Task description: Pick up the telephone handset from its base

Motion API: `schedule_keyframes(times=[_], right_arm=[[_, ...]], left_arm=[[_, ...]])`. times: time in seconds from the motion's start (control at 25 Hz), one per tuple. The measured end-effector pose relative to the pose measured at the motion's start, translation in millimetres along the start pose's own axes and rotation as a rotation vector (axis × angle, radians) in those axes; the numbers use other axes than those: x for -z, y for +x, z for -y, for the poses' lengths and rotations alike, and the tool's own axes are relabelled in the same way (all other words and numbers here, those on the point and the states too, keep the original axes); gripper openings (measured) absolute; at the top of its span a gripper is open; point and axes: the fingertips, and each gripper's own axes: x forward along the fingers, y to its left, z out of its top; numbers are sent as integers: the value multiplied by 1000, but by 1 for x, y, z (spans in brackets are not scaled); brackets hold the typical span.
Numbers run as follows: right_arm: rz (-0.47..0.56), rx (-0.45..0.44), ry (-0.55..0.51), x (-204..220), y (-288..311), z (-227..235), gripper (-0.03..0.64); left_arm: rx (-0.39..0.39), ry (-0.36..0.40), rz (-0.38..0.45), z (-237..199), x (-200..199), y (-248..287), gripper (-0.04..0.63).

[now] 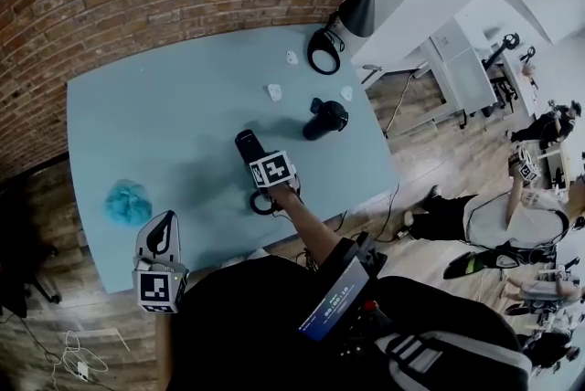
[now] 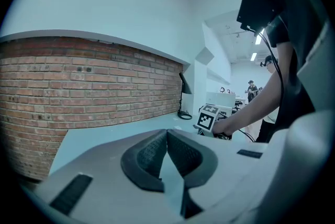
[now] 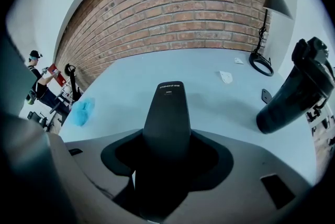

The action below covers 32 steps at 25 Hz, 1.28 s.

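Right hand-held gripper [image 3: 166, 157] pinches the black telephone handset [image 3: 168, 113] low on its body. Its jaws press on either flank, so the long upper end sticks out ahead over the teal worktop [image 3: 220, 113]. Gripping across the narrow width looks deliberate: it gives the pads flat sides to bear on and should keep the handset from swinging. In the head view the handset seems clear of the worktop, with a shadow beside it. A dark ring [image 1: 262, 202] just beneath the hand may be the base, though I cannot tell. Left hand-held gripper [image 2: 167, 147] hangs at the worktop's near edge, jaws pressed together on nothing and well apart from the handset, probably parked out of the way. A black bottle [image 3: 293, 94] sits near the handset, so any lift is best kept away from it
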Motion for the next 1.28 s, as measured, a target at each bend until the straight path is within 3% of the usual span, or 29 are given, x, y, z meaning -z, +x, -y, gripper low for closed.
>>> schedule_keyframes(times=[0.68, 0.96, 1.28], right_arm=[[76, -80, 121, -9, -18, -6, 245], [133, -138, 216, -17, -26, -5, 244], [213, -193, 252, -37, -42, -12, 244]], left_arm=[[11, 1, 0, 7, 1, -2, 0], [18, 4, -5, 10, 2, 0, 0], [29, 6, -5, 9, 2, 1, 0]])
